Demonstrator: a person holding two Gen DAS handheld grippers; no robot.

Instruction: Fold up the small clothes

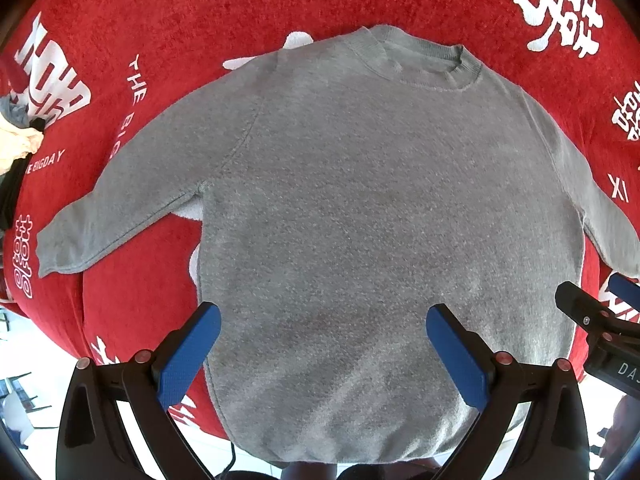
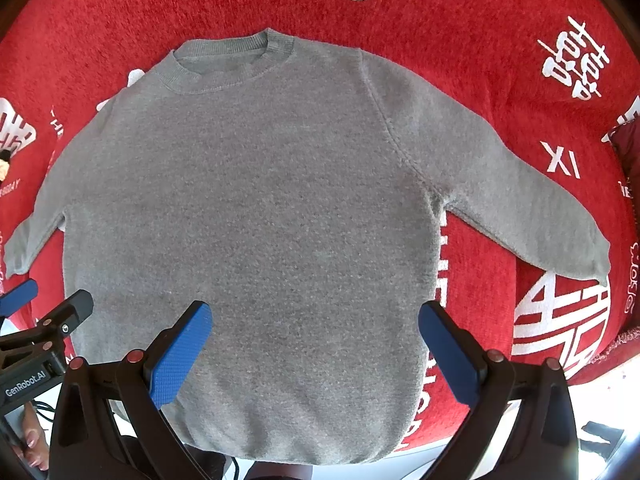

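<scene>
The grey sweater (image 1: 360, 208) lies flat and face up on the red printed cloth (image 1: 200, 8), neckband (image 1: 416, 60) at 12 o'clock and hem (image 1: 332, 444) at 6 o'clock, hanging slightly over the near edge. Both sleeves are spread outward: the left sleeve (image 1: 120, 208) runs toward 8 o'clock, the right sleeve (image 2: 520, 208) toward 4 o'clock. The left gripper (image 1: 324, 356) hovers above the lower body panel with jaws spread wide and nothing between them; the right gripper (image 2: 316, 352) is likewise wide and empty above the same region. The fabric appears to be a soft, light knit with a slightly fuzzy face; expect it to drape, stretch and sag when lifted, not slip. Judged best hold points: a sleeve cuff or shoulder seam for the first inward fold, pinching a single edge with both layers. Avoid the centre of the panel, where a pinch only bunches the top layer. A small heap of other clothes (image 1: 16, 136) lies at 9 o'clock.
</scene>
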